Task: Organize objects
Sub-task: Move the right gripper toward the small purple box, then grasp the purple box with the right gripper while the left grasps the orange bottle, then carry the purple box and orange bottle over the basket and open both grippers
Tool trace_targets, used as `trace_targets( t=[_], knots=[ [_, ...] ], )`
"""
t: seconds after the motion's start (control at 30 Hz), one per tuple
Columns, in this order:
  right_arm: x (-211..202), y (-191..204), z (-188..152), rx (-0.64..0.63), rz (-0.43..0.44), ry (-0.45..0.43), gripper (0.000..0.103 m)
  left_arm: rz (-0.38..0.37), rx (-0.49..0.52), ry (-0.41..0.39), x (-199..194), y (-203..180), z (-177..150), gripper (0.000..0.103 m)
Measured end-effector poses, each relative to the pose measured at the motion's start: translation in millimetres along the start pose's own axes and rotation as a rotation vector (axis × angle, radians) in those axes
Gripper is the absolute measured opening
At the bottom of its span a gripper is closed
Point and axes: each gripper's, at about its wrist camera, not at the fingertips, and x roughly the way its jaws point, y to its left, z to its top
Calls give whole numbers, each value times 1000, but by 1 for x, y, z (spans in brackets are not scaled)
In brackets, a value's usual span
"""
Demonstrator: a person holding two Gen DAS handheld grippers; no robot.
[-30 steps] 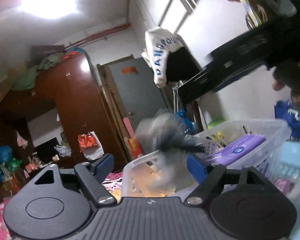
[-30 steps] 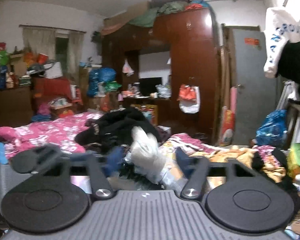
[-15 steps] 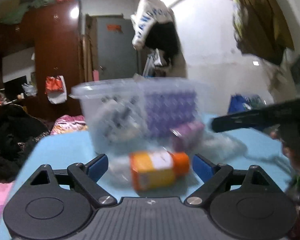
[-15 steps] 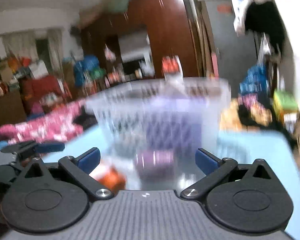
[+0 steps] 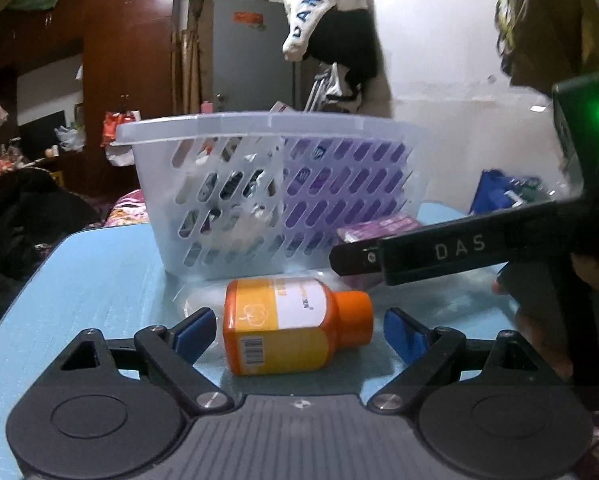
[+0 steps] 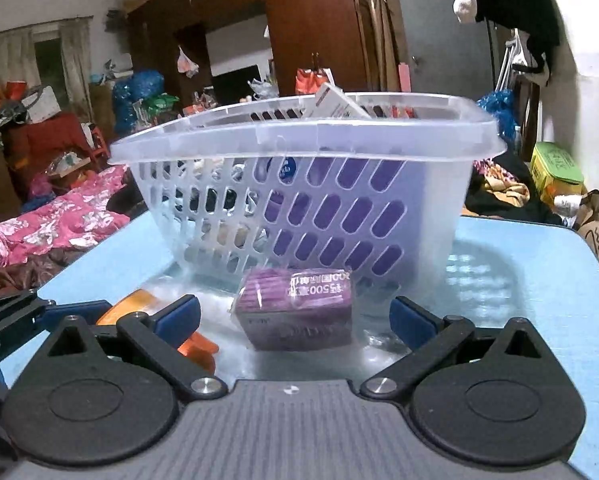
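An orange bottle (image 5: 291, 322) with a white-and-yellow label lies on its side on the light blue table (image 5: 99, 272), between the open fingers of my left gripper (image 5: 299, 330). A purple wrapped pack (image 6: 297, 312) lies between the open fingers of my right gripper (image 6: 295, 320). A translucent white slotted basket (image 5: 267, 184) stands just behind both, holding a purple package and other items; it also shows in the right wrist view (image 6: 307, 184). The orange bottle (image 6: 139, 304) shows at the right wrist view's lower left. The right gripper's body (image 5: 479, 248) crosses the left wrist view.
A clear plastic bag (image 5: 203, 300) lies under the bottle. The table's right edge (image 6: 595, 264) is near. Around it are a bed with pink bedding (image 6: 51, 220), dark wardrobes (image 5: 127, 72), hanging clothes (image 5: 331, 20) and floor clutter (image 6: 555, 176).
Both grippers have swung down from the room and basket top to table level in front of the basket. The left one now frames the orange bottle, the right one the purple pack.
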Motion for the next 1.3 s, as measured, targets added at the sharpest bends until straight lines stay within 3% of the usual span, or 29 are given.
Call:
trace_targets(
  t=[0.07, 0.1, 0.23, 0.43, 0.83, 1.03, 1.3],
  knots=[
    [2, 0, -1, -3, -7, 5, 100, 16, 7, -4, 1, -2, 1, 89],
    [1, -1, -1, 0, -8, 10, 95, 9, 4, -6, 1, -1, 1, 83],
    [-2, -4, 0, 8, -14, 8, 71, 2, 1, -10, 1, 1, 0, 82],
    [-4, -16, 2, 57, 1, 4, 70, -32, 22, -39, -2, -1, -2, 82],
    [-17, -19, 3, 70, -1, -55, 70, -31, 31, -92, -7, -2, -4, 82],
    [-27, -13, 1, 48, 0, -116, 70, -50, 18, -125, -11, 1, -6, 82],
    [-87, -28, -16, 73, 72, -221, 69, -80, -16, -223, -39, 6, -4, 82]
  ],
)
